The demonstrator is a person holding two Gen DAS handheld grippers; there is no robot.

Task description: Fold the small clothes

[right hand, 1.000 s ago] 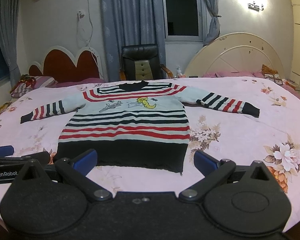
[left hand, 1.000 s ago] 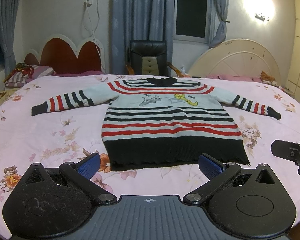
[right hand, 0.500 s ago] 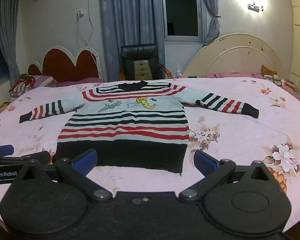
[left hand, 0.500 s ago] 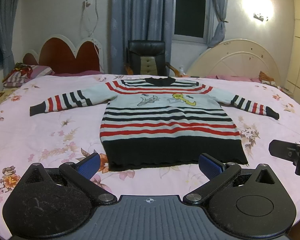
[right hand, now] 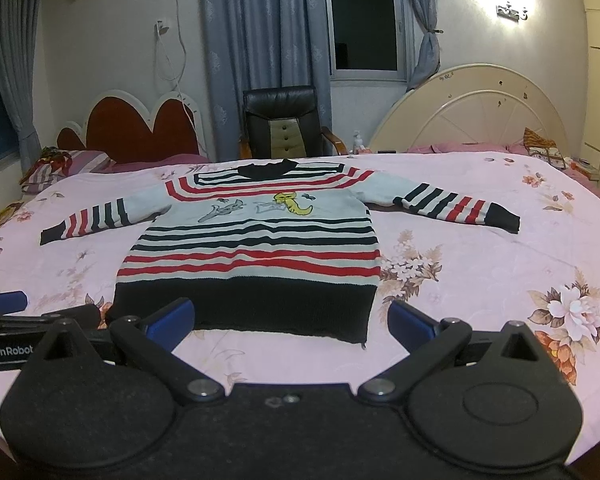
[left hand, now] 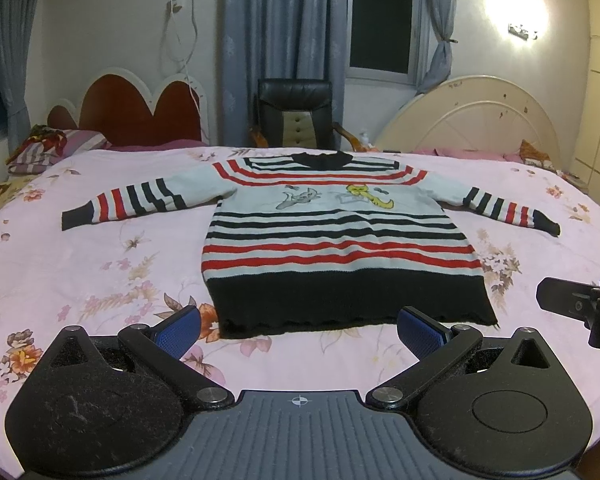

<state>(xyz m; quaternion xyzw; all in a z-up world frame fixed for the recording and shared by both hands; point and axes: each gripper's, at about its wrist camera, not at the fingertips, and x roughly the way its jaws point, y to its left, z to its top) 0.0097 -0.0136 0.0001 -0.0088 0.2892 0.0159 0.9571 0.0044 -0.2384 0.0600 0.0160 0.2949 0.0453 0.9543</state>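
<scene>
A small striped sweater lies flat and face up on the pink flowered bed sheet, both sleeves spread out, black hem nearest me. It also shows in the right wrist view. My left gripper is open and empty, hovering just in front of the hem. My right gripper is open and empty, also just before the hem, to the right of the left one. The right gripper's side shows at the left wrist view's right edge.
A black chair stands behind the bed. A red headboard is at the back left, a cream headboard at the back right. Pillows lie at the far left.
Both views have shifted very slightly; the sweater sits a touch further left in the left wrist view. The sweater itself has not moved. Both grippers stay open.
</scene>
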